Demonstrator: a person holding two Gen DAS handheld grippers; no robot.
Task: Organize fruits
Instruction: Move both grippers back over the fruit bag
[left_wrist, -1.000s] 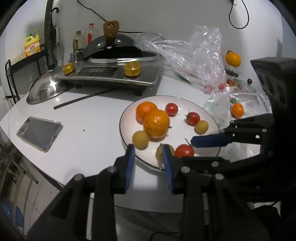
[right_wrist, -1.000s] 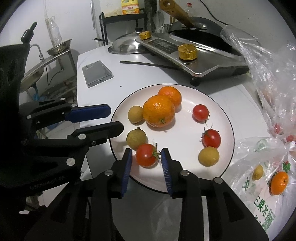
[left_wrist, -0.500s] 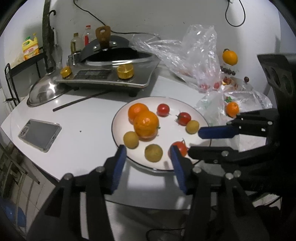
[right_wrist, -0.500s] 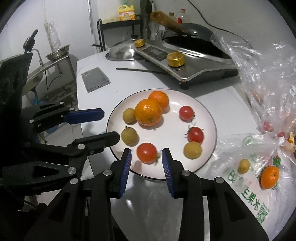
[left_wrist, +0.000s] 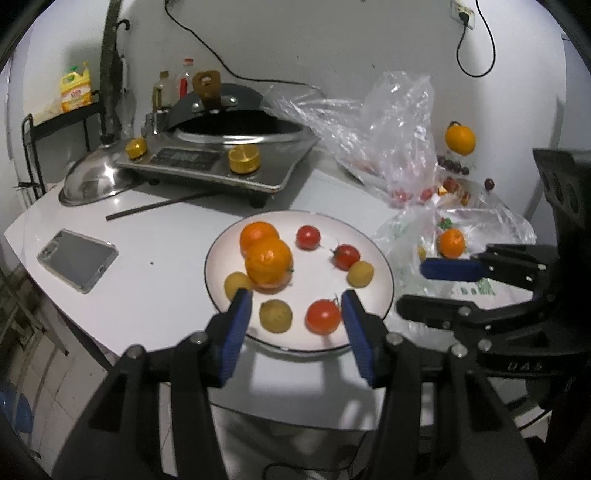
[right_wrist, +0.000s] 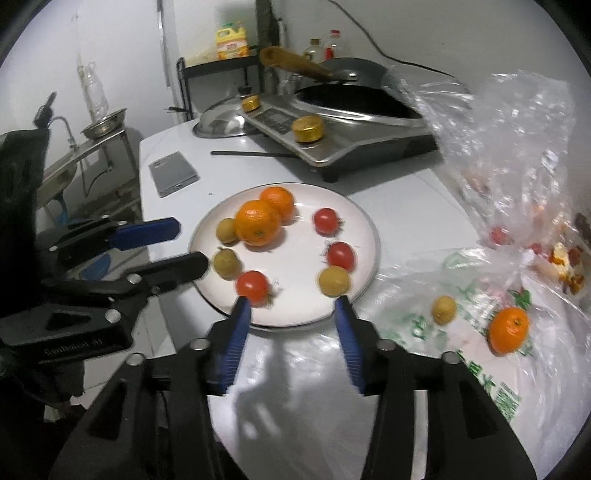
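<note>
Both jaws went from narrow to wide and pulled back: left hand-held gripper (left_wrist: 295, 314) and right hand-held gripper (right_wrist: 291, 319) hold nothing. The tomato (right_wrist: 253, 286) and longan (left_wrist: 275, 315) sit released on the plate (left_wrist: 384, 258) just ahead. More fruit in the bag (right_wrist: 476, 332), right of the right hand-held gripper; desk edge close beneath.

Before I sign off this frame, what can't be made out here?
- Fruit inside the crumpled clear bag: both views, blurred red shapes behind plastic folds; types and count unclear.
- Print on the flat bag: right wrist view, motion blur.
- Rear orange on the plate: left wrist view, partly hidden by the front orange.
- Bottle labels: too small.
</note>
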